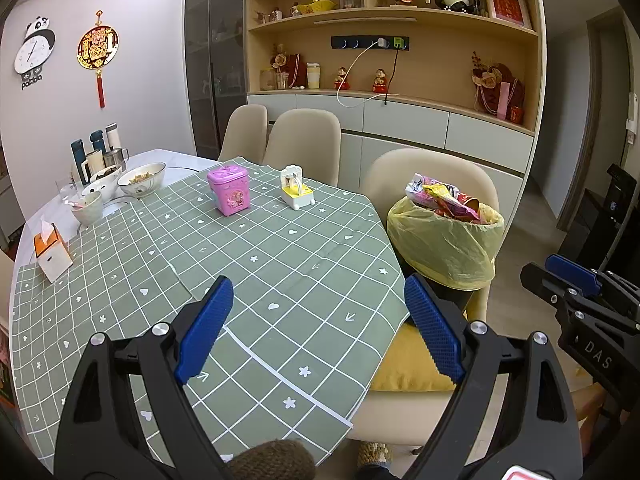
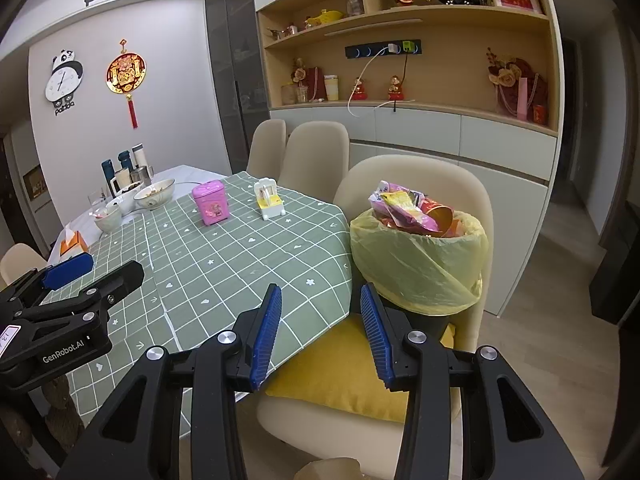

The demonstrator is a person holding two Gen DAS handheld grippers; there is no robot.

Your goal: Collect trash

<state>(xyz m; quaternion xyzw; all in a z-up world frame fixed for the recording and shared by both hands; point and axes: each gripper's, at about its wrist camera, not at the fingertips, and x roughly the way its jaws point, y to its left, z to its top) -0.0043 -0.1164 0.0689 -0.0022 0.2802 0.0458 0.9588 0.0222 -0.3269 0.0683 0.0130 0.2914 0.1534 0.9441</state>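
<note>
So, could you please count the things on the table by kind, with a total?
Bowls: 3
Bottles: 3
Mugs: 2
Toys: 2, pink bin, white and yellow one
Tissue box: 1
Total: 11. A clear glass may stand behind the bowls; I cannot tell.

The bin under the yellow bag was mostly covered, its base hidden behind the blue fingers. The wrappers on top were too jumbled to identify. At the left edge of the right view, the other hand-held gripper was cut off. Contents of the bowls at upper left were too small to tell.
</note>
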